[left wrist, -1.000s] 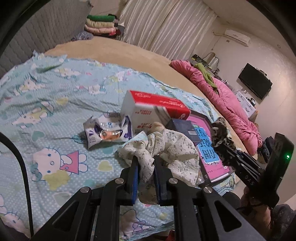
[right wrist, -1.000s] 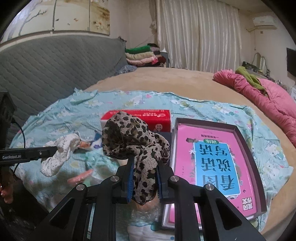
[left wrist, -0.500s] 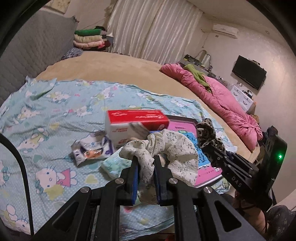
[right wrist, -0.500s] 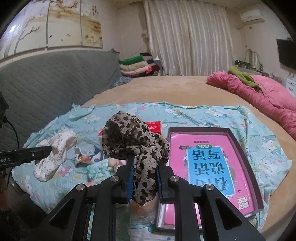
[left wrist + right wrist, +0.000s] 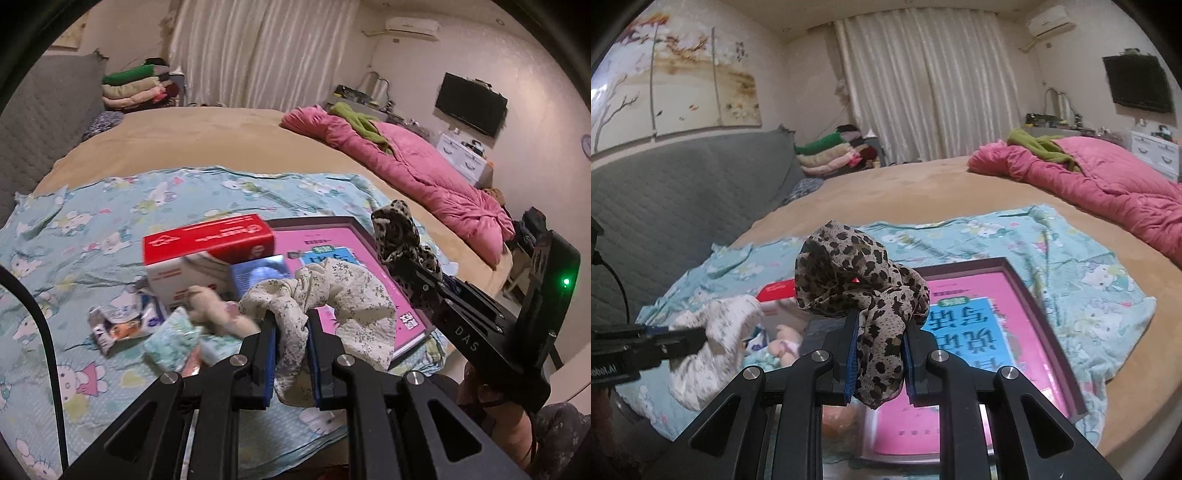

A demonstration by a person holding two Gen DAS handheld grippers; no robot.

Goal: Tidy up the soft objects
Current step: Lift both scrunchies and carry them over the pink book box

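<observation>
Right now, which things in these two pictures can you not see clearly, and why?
- Left wrist view: soft toy is motion-blurred; the floral cloth in the left gripper covers part of the pink book.
- Right wrist view: leopard cloth in the right gripper hides most of the red box.

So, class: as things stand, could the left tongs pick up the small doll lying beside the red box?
Probably not yet. The left tongs are shut on the floral cloth, which fills the jaws and hangs over the doll. They would need to put it down first.
</observation>
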